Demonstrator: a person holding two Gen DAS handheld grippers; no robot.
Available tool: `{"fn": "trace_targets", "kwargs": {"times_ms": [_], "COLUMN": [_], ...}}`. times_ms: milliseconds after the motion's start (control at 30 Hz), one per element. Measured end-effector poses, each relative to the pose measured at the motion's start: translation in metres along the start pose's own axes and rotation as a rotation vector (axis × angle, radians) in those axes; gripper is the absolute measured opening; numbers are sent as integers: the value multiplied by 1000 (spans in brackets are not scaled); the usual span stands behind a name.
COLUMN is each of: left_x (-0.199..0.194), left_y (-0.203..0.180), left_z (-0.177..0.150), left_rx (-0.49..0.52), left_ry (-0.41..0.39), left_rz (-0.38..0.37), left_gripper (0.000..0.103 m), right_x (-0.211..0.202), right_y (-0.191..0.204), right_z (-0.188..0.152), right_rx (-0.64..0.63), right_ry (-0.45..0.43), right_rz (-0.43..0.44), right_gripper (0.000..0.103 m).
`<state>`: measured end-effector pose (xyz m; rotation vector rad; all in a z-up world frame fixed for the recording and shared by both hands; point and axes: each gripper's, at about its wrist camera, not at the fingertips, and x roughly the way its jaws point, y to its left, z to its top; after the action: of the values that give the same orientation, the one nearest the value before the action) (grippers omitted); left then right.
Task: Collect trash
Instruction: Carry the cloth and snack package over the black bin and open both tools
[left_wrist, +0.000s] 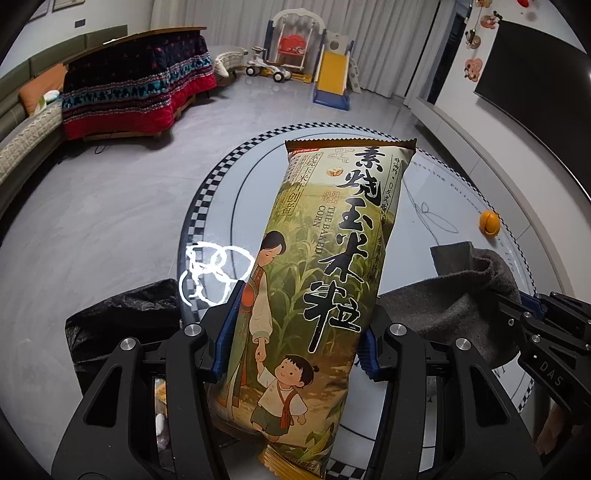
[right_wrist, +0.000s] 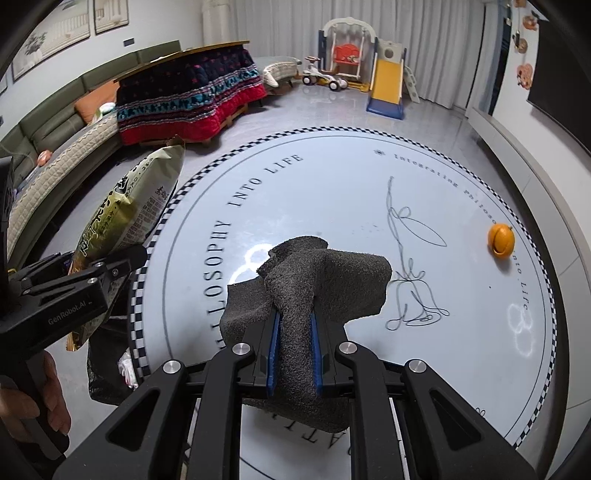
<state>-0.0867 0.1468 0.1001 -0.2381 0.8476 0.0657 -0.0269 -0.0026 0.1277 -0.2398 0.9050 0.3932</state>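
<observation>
My left gripper (left_wrist: 295, 343) is shut on a green baked-corn snack bag (left_wrist: 317, 280) and holds it upright at the left edge of the round white table (left_wrist: 243, 192). The bag also shows in the right wrist view (right_wrist: 129, 218), above a black trash bag (right_wrist: 107, 373) that hangs open beside the table. The trash bag shows in the left wrist view (left_wrist: 122, 321) with some rubbish inside. My right gripper (right_wrist: 295, 354) is shut on a grey cloth (right_wrist: 317, 280) over the table (right_wrist: 332, 192). The cloth shows at the right of the left wrist view (left_wrist: 461, 295).
An orange ball-like object (right_wrist: 500, 240) lies near the table's far right rim, also in the left wrist view (left_wrist: 489, 221). A blanket-covered low table (right_wrist: 192, 96), a green sofa (right_wrist: 55, 122) and a toy slide (right_wrist: 386, 85) stand on the grey floor beyond.
</observation>
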Motion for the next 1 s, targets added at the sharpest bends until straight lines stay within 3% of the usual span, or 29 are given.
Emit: {"fn": "trace_targets", "kwargs": {"times_ms": [467, 1000], "left_x": [-49, -76], "left_y": [85, 177], "left_z": [-40, -102], "left_rx": [-155, -320], "left_ry": [-53, -32], "left_rz": [107, 236], "left_gripper": [52, 52], "right_x": [-11, 1], "right_y": [109, 224], "right_z": [-3, -27], "right_rx": [-181, -323], "right_ry": [-23, 29], "right_rz": [103, 252], "right_gripper": [15, 15]}}
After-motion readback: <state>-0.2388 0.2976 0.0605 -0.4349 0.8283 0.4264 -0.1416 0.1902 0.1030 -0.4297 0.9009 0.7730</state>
